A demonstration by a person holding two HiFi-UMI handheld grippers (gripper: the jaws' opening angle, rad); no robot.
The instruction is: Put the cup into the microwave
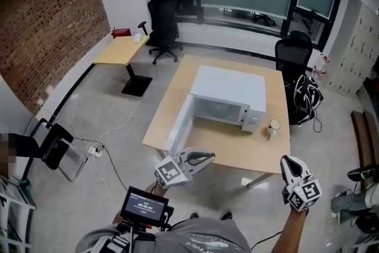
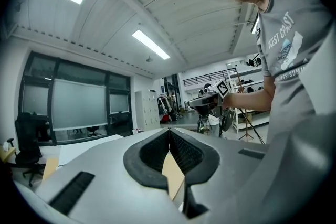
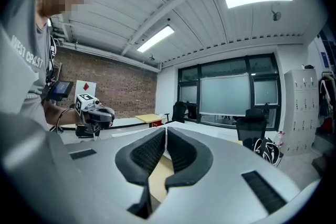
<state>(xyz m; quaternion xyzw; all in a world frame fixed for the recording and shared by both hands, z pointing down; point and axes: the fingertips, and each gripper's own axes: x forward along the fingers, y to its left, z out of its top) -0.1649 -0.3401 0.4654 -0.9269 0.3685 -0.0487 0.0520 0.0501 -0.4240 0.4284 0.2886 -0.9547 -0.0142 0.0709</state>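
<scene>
A white microwave [image 1: 231, 92] stands on the wooden table [image 1: 237, 154], its door [image 1: 179, 125] swung open to the left. A small white cup [image 1: 273, 126] sits on the table just right of the microwave's front. Both grippers hover short of the table's near edge, well back from the cup. My left gripper [image 1: 208, 156] points toward the table, jaws shut and empty, as the left gripper view [image 2: 169, 132] confirms. At the lower right, my right gripper [image 1: 286, 159] is also shut [image 3: 165, 130] with nothing held. Each gripper view shows the other gripper off to the side.
A black office chair [image 1: 294, 50] with a bag [image 1: 305, 98] beside it stands behind the table's right corner. Another chair [image 1: 163, 21] and a small yellow desk [image 1: 121, 50] are at the back left. A folding chair [image 1: 59, 148] and floor cables [image 1: 112, 145] lie left.
</scene>
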